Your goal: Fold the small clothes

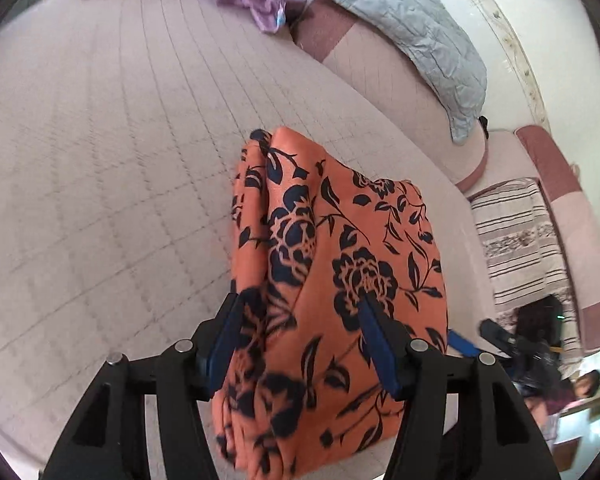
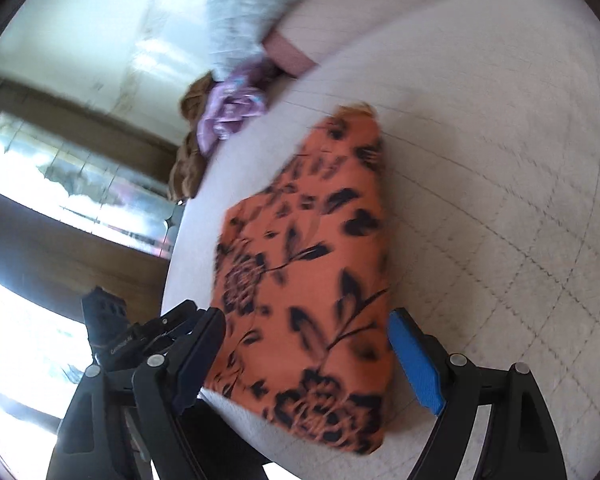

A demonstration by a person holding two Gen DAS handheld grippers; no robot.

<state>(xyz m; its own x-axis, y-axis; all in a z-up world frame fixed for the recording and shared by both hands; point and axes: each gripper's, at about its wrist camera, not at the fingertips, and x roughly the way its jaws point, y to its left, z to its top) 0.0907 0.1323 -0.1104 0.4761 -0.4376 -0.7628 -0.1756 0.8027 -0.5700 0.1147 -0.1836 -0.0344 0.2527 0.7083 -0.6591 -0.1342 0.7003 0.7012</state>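
We judge the folding of this piece nearly done: the orange floral garment (image 1: 340,280) lies as a compact, layered packet in the lower centre of both views, on the pale quilted bed cover (image 1: 100,160). Our left gripper (image 1: 300,312) straddles it, fingers apart, pads seemingly not pressing (one blue pad rests against the print); our right gripper (image 2: 304,348) stands wide open around its near end. Thin, smooth woven cloth, soft rounded fold edges. A crumpled lilac garment (image 1: 260,4) at upper centre probably waits next.
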